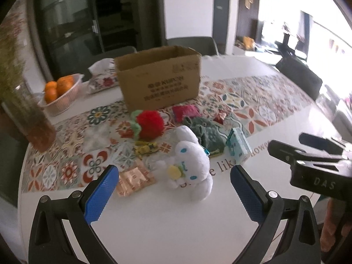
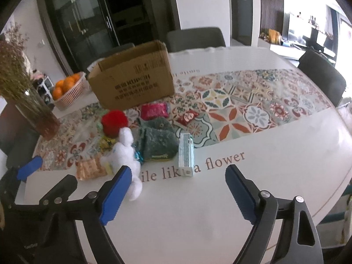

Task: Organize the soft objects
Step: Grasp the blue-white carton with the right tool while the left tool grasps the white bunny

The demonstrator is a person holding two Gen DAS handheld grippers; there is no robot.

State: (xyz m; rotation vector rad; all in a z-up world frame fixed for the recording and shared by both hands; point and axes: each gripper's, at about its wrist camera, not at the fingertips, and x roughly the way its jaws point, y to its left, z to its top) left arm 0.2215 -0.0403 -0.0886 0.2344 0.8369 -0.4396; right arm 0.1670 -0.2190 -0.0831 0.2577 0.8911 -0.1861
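Note:
A white plush dog (image 1: pixel 192 165) sits on the table just ahead of my open, empty left gripper (image 1: pixel 173 184); it also shows in the right wrist view (image 2: pixel 127 154). Behind it lie a red plush strawberry (image 1: pixel 149 122) (image 2: pixel 114 122), a grey-green plush (image 1: pixel 204 132) (image 2: pixel 158 140) and a pink cushion (image 1: pixel 186 112) (image 2: pixel 154 110). An open cardboard box (image 1: pixel 158 77) (image 2: pixel 132 79) stands behind them. My right gripper (image 2: pixel 178 180) is open and empty, with a teal carton (image 2: pixel 186 154) ahead of it.
A basket of oranges (image 1: pixel 61 92) and a glass vase of dried flowers (image 1: pixel 28 114) stand at the left. A copper foil packet (image 1: pixel 134 179), a yellow wrapper (image 1: pixel 146 147) and a red packet (image 1: pixel 222 116) lie among the toys. Chairs ring the table's far side.

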